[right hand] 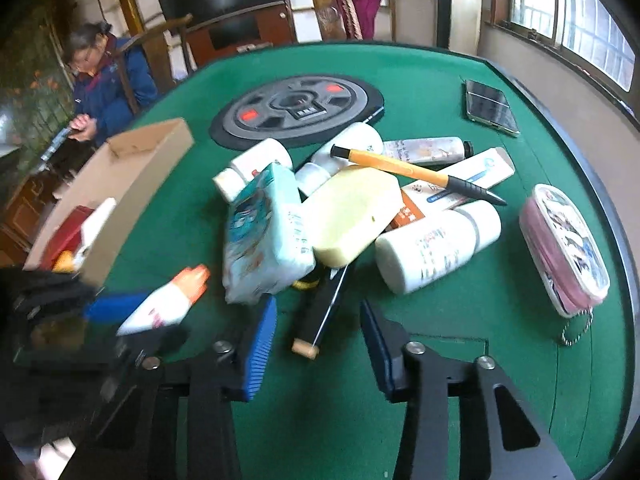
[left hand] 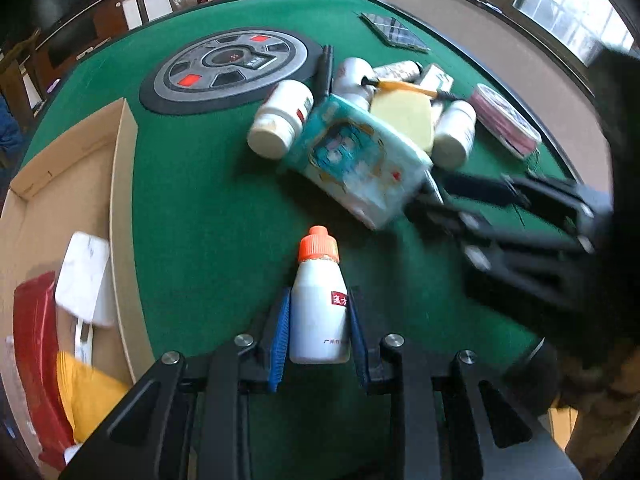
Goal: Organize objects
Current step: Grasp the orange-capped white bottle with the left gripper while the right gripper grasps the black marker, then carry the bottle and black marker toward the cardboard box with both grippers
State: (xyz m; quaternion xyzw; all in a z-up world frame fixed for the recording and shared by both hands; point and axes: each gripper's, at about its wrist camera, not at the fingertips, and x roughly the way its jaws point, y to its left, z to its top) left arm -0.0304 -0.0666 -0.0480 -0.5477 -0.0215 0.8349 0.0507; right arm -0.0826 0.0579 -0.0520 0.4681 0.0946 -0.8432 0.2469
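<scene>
Tilting downward, left tool [left hand: 319, 322] around bottle [left hand: 318, 300]

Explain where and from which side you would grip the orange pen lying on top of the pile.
Grip the orange pen mid-barrel, from above, jaws across its width. It lies flat and exposed on the yellow soap bar and tubes, so nothing blocks a top approach.

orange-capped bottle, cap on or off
On. The orange cap sits on the neck of the white bottle, which the left tongs grip by its body.
</scene>
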